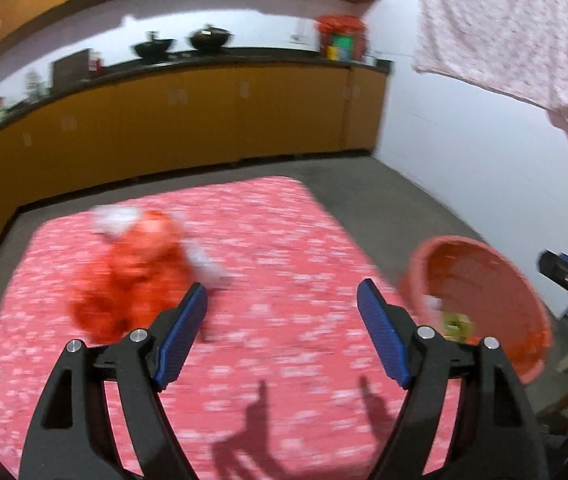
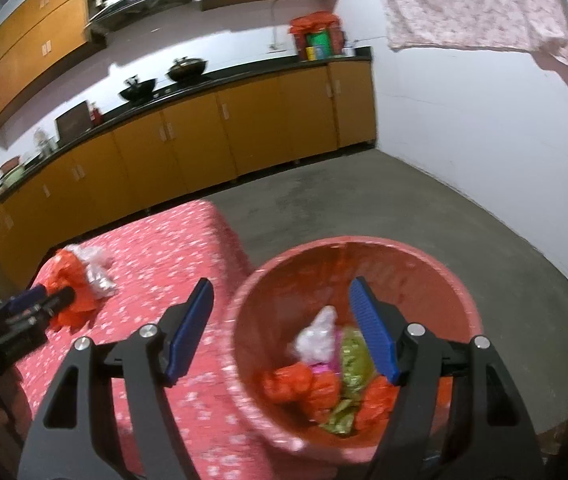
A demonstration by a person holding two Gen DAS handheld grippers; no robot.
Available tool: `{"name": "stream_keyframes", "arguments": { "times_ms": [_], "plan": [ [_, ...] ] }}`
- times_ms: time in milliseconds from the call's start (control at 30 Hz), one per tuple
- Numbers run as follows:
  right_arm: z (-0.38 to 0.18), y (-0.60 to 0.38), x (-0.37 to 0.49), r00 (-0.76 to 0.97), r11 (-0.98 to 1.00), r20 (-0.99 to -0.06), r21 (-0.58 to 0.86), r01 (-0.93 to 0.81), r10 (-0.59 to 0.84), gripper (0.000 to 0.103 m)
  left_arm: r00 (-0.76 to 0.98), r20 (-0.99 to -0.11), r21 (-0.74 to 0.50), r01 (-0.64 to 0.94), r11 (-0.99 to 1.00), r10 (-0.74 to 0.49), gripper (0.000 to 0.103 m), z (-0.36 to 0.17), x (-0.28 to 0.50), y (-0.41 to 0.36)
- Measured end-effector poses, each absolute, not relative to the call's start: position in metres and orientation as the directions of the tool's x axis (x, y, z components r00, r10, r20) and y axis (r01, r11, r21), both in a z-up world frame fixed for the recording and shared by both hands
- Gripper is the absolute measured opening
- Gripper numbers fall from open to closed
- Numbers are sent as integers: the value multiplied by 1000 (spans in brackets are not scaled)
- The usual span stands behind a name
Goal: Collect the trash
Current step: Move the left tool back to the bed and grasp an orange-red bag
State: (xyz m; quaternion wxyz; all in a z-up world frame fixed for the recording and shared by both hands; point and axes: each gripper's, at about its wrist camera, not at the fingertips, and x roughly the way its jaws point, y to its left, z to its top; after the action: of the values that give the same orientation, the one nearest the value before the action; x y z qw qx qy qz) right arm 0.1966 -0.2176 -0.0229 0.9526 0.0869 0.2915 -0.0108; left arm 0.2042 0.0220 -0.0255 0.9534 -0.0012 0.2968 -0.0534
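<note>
Left gripper (image 1: 281, 300) hangs with its jaws apart and empty, closest to the orange bag (image 1: 127, 276) lying just ahead-left on the red cloth (image 1: 284, 220), while the right gripper (image 2: 281, 300), also apart and empty, hovers over the bin (image 2: 456, 280).

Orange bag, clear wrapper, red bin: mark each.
orange bag (image 1: 123, 280), left wrist view, crumpled middle.
clear wrapper (image 2: 97, 268), right wrist view, its centre.
red bin (image 2: 436, 264), right wrist view, inner far wall.
</note>
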Motion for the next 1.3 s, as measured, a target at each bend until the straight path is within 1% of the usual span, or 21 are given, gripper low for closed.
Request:
{"name": "stream_keyframes", "arguments": {
  "times_ms": [200,333,433,567,633,700,800,833,867,900,967,1033,1133,1300],
  "plan": [
    [-27,-167,207,810,988,-576,150,-24,108,69,822,-565,25,-72,997,74,78,-34,213,104],
    [-32,-137,213,794,988,-591,139,-73,142,69,794,-596,29,-127,991,120,78,-48,231,138],
    [-35,-124,218,784,987,-601,132,-93,154,69,768,-630,14,-133,991,112,78,-62,246,149],
    [-39,-110,227,772,987,-615,116,-112,160,69,756,-653,-40,-87,995,39,78,-73,260,158],
    [-42,-103,231,765,987,-624,107,-119,160,69,753,-658,-38,-55,998,16,78,-76,268,154],
    [-45,-99,235,760,987,-630,103,-124,162,69,744,-668,-21,-44,999,19,78,-80,275,149],
    [-48,-90,239,751,986,-639,95,-138,167,69,724,-690,-31,-43,999,9,78,-90,286,150],
    [-49,-89,239,749,985,-641,93,-142,169,69,718,-696,-41,-45,998,4,77,-93,289,151],
    [-50,-85,241,746,985,-644,89,-148,170,69,716,-699,-53,-45,998,-5,72,-95,290,153],
    [-51,-82,241,743,984,-646,86,-154,173,69,714,-700,-60,-44,997,-10,69,-96,291,153],
    [-52,-76,243,740,983,-649,81,-166,179,69,716,-698,-68,-45,997,-15,57,-96,290,156],
    [-52,-70,244,737,981,-651,78,-177,184,69,724,-690,-80,-41,996,-25,51,-94,285,160],
    [-52,-54,247,730,976,-653,74,-204,202,69,733,-680,-81,-47,996,-20,48,-91,273,168],
    [-54,-25,255,710,961,-660,75,-265,247,69,744,-668,-105,-73,992,-15,48,-88,244,190]
  ]
}}
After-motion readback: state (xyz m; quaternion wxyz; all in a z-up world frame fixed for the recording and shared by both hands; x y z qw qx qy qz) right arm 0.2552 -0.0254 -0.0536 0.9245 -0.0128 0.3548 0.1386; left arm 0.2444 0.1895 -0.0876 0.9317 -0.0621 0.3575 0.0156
